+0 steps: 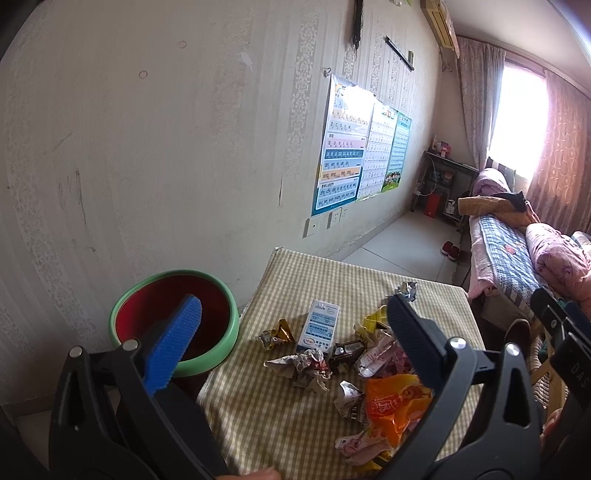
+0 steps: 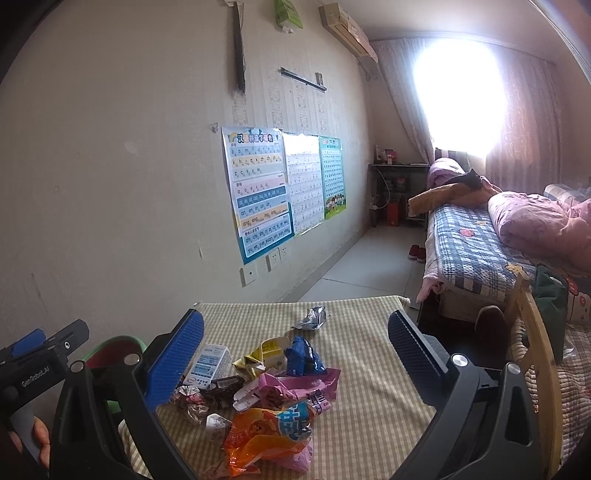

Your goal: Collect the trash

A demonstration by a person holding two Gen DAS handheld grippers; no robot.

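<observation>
Both hand-held grippers hang spread and empty, left hand-held gripper (image 1: 295, 347) and right hand-held gripper (image 2: 295, 354), above crumpled colourful wrappers (image 2: 266, 432) heaped on the yellow checked counter (image 2: 369, 369). Beyond its left edge sits a green-rimmed red bin (image 1: 207, 295).

Setting: a lived-in bedroom in a home. Evidence: bed (image 2: 480, 251) with checked quilt and pink bedding (image 2: 532, 221); curtained window (image 2: 458, 92); children's pinyin and number charts (image 2: 258, 192) on patterned wallpaper; wall air conditioner (image 2: 347, 29); red slippers (image 2: 416, 253) on tiled floor; small table with gingham cloth (image 2: 369, 369).
</observation>
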